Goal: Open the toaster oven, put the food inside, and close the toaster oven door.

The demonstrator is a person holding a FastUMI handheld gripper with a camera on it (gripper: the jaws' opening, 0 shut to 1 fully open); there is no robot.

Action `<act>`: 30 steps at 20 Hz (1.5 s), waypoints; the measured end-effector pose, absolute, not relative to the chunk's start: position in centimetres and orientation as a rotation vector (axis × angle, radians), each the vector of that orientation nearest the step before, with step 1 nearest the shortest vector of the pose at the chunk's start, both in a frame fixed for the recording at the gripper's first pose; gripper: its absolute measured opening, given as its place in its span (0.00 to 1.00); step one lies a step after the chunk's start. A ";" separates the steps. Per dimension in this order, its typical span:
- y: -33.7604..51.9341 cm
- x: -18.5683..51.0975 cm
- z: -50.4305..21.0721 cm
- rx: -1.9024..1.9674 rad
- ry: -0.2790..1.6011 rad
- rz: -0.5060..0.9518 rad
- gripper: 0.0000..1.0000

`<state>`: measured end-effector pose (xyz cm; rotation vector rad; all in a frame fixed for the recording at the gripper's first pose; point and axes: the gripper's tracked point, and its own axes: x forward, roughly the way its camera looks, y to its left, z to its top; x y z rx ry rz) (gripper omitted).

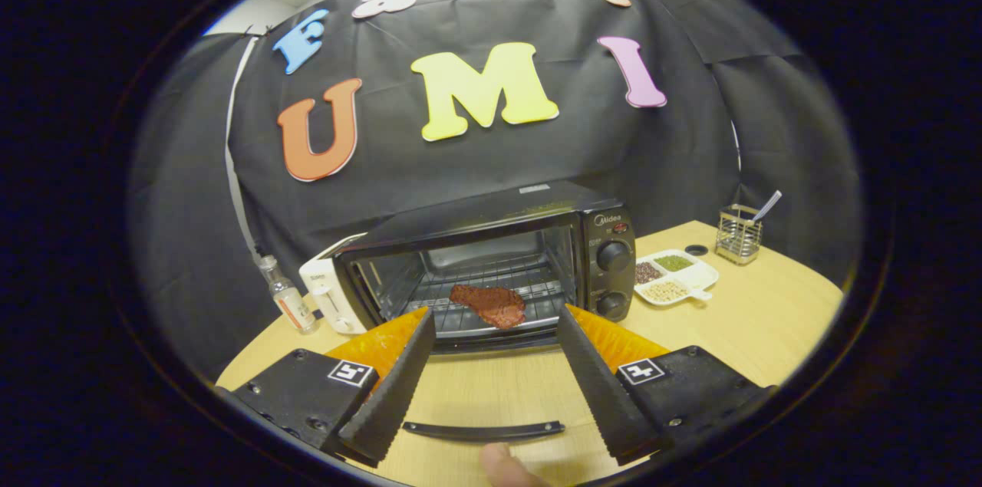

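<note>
Wooden table [767, 318] lies under our gripper [495, 330], fingers wide apart and empty, with the door handle [483, 431] at 6 o'clock between them. Ahead at 12 the meat [489, 304] sits on the rack of the oven [491, 264]. We risk slipping off the handle if we lift off-centre.

Black toaster oven [491, 257]; reddish-brown speckled food [489, 304]; pale wood table [752, 310].
</note>
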<state>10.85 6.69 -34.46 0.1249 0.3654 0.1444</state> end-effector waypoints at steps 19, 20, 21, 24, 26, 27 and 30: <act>7.1 2.0 -49.7 -0.024 0.776 0.145 1.00; 7.3 2.4 -49.7 -0.014 0.758 0.149 1.00; 7.1 2.9 -49.5 -0.019 0.755 0.146 1.00; 7.2 3.6 -49.7 -0.025 0.765 0.141 1.00; 7.3 3.7 -49.8 -0.032 0.767 0.145 1.00; 7.4 3.8 -49.9 -0.036 0.767 0.145 1.00; 7.5 4.0 -49.4 -0.056 0.759 0.147 1.00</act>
